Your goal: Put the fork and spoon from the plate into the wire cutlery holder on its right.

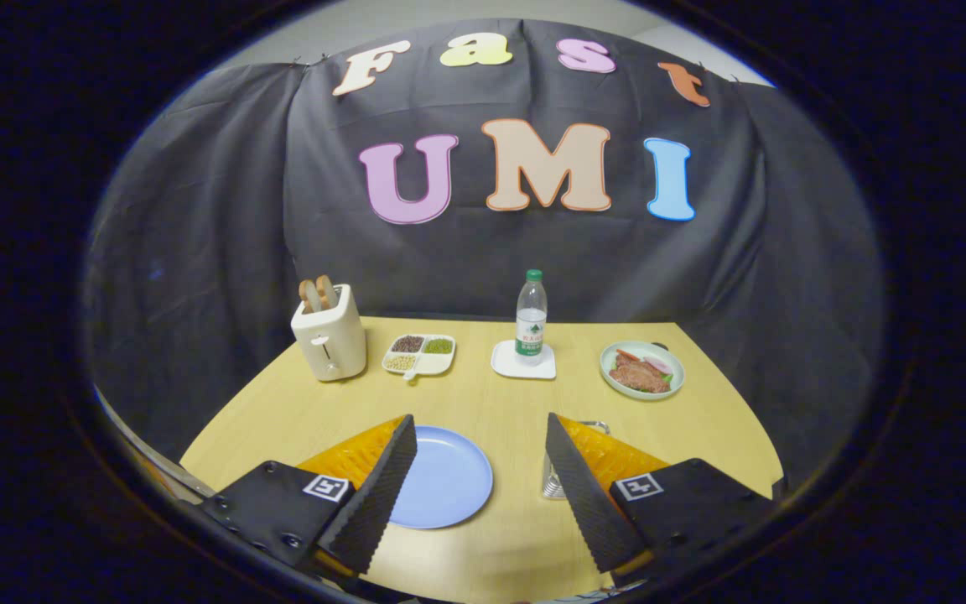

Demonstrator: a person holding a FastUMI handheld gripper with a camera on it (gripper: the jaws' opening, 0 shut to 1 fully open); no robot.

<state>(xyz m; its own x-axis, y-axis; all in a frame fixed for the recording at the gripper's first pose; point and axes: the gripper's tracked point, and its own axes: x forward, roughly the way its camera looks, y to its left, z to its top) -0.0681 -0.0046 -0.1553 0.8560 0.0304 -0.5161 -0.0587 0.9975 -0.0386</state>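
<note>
Gripper (480,486) fingers spread, holding nothing; blue plate (443,478) between them, wire cutlery holder (554,482) (mostly hidden) behind right finger

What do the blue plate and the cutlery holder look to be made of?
Blue plate: likely plastic or glazed ceramic; even colour, soft sheen. Cutlery holder: seems metal wire, shiny grey, mostly hidden behind one finger. The gripper is open above the table, holding nothing.

Wooden table (483,403) before draped black cloth wall (198,235); pale ceiling above.
</note>
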